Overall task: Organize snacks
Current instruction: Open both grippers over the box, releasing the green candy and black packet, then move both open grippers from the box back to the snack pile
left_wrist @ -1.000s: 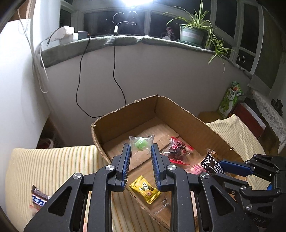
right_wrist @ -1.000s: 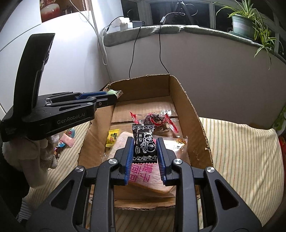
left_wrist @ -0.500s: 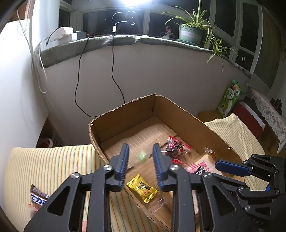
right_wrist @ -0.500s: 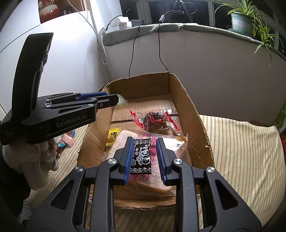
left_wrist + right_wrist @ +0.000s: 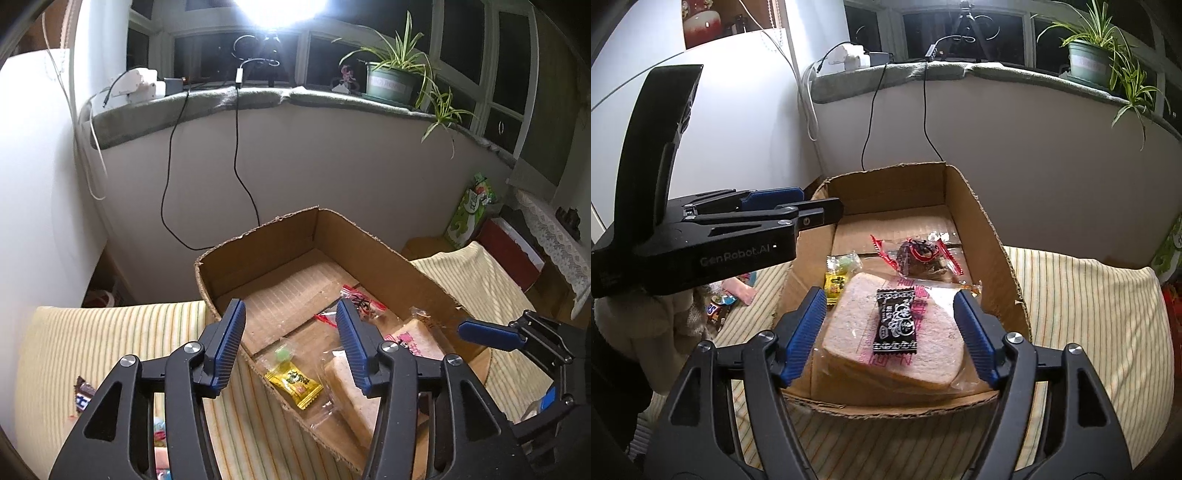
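Cardboard box, frame centre: your snacks lie inside.
Black sachet: lies flat on the wrapped bread slice, lower centre; light, crinkly, likely slippery. Take it by a crimped end.
Green candy, yellow packet: near the box's lower left wall; small, light; pinch the wrapper tails.
Right claw: jaws just opened, nothing gripped.
Left claw: likewise opened, empty.

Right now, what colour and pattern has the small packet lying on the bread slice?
Black with white ornamental print; the right wrist view shows it best.
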Tool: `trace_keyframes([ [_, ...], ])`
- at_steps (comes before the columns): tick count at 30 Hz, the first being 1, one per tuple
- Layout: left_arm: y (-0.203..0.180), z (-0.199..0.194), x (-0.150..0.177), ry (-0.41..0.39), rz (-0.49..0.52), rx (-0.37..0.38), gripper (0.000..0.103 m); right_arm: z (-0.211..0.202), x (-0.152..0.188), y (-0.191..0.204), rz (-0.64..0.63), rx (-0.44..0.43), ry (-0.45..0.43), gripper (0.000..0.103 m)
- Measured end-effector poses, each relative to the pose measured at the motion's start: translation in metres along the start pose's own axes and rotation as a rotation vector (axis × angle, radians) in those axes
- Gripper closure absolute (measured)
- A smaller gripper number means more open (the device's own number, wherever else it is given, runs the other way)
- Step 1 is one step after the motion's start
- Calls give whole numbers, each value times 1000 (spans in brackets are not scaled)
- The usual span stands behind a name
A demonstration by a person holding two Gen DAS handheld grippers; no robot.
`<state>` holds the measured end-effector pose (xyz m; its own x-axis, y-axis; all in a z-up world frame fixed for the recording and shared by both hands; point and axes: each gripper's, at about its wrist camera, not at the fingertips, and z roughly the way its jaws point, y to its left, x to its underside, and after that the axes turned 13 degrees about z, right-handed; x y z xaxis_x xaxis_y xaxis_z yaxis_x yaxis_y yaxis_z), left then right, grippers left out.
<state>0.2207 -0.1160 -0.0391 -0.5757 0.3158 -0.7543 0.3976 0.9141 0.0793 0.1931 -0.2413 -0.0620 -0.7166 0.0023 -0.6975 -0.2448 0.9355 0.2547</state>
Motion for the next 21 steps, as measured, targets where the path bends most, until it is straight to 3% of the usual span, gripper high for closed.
trace_keyframes([
  [11, 19, -45, 14, -48, -34, -27, 52, -21, 9, 25, -23, -29, -13, 29],
  [21, 65, -99, 54, -69, -111, -109, 52, -31, 22, 57, -64, -89, -6, 29],
])
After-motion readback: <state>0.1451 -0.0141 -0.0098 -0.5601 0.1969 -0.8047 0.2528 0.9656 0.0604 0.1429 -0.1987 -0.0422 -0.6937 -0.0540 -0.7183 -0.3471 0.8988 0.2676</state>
